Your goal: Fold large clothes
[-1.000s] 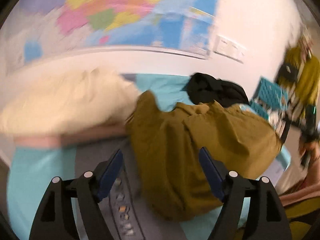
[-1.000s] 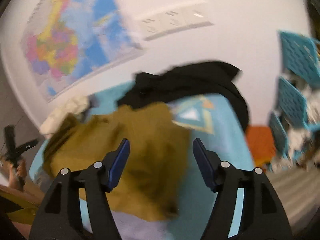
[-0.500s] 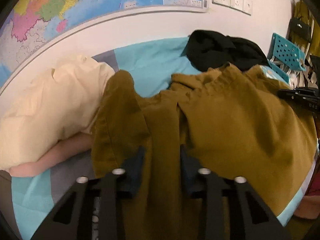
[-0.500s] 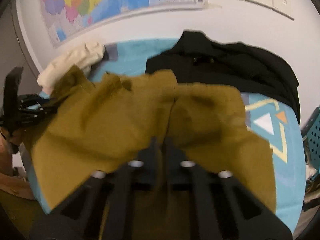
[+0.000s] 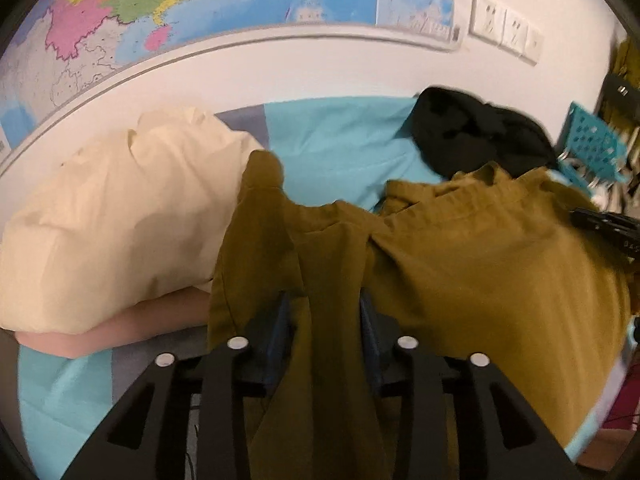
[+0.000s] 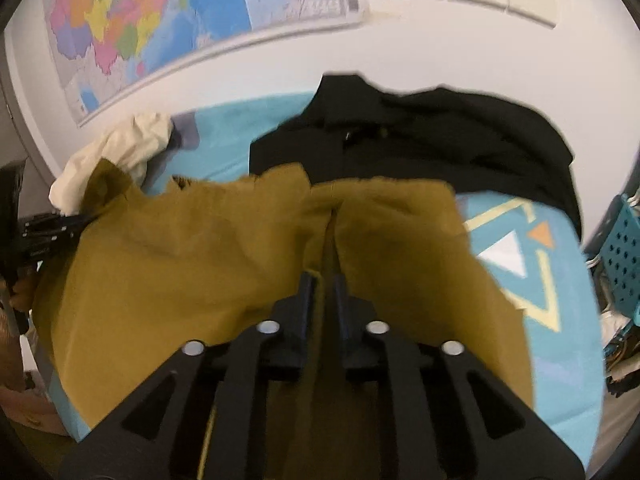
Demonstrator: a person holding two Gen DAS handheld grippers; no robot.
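A mustard-brown garment [image 5: 480,272] lies spread on the teal bed sheet [image 5: 340,140]. A gathered ridge of it runs between the blue pads of my left gripper [image 5: 324,312], filling the gap, and creases pull toward the jaws while they are opening. In the right wrist view the same garment [image 6: 180,260] puckers into my right gripper [image 6: 323,292]. Its narrow jaws are also opening, with a fold still pinched between them. Each gripper shows at the far edge of the other's view, the right [image 5: 608,228] and the left [image 6: 48,228].
A black garment [image 6: 420,140] is heaped at the back of the bed against the wall. A cream garment [image 5: 120,220] lies on the left over a pink one. Blue perforated baskets [image 5: 592,148] stand off the right side. A wall map [image 5: 200,0] hangs behind.
A second ago both grippers hung open above the garment. They came down and shut on folds of it, and since half a second ago both pairs of jaws stand slightly wider.
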